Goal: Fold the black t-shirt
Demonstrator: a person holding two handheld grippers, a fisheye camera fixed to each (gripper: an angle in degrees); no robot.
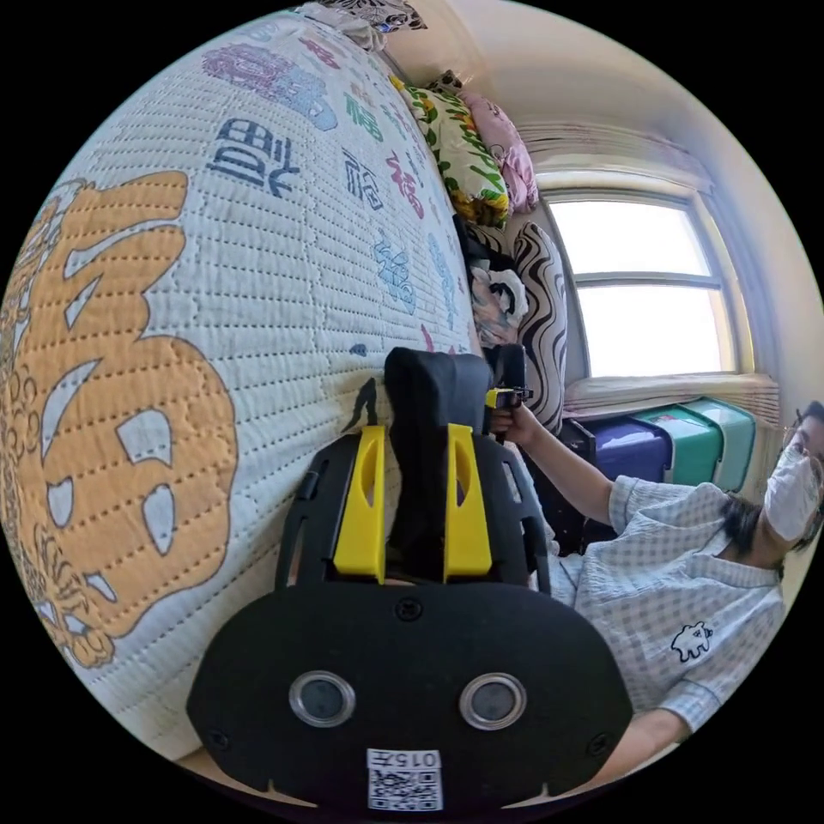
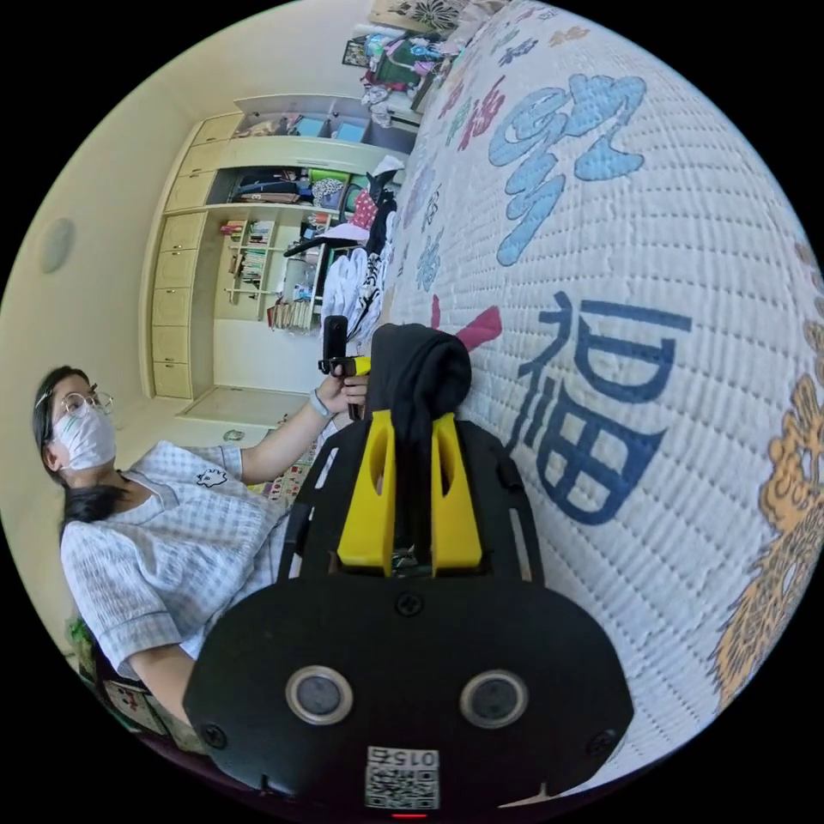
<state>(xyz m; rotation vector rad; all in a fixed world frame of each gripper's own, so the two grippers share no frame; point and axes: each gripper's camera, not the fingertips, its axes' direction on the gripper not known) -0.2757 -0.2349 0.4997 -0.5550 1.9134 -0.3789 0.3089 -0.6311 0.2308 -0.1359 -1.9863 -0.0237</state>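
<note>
Cloth is pinched in both: my left tongs [image 1: 414, 481] and right tongs [image 2: 410, 481] are each closed on the black t-shirt [image 1: 429, 403], stretched between them just above the quilted bed [image 1: 257, 300]. Soft, light, floppy; edge grips should suit it.

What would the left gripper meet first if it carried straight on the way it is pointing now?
Apart from the black t-shirt clamped between its jaws, the left gripper would probably meet the right gripper just beyond the cloth, though depth is unclear.
</note>
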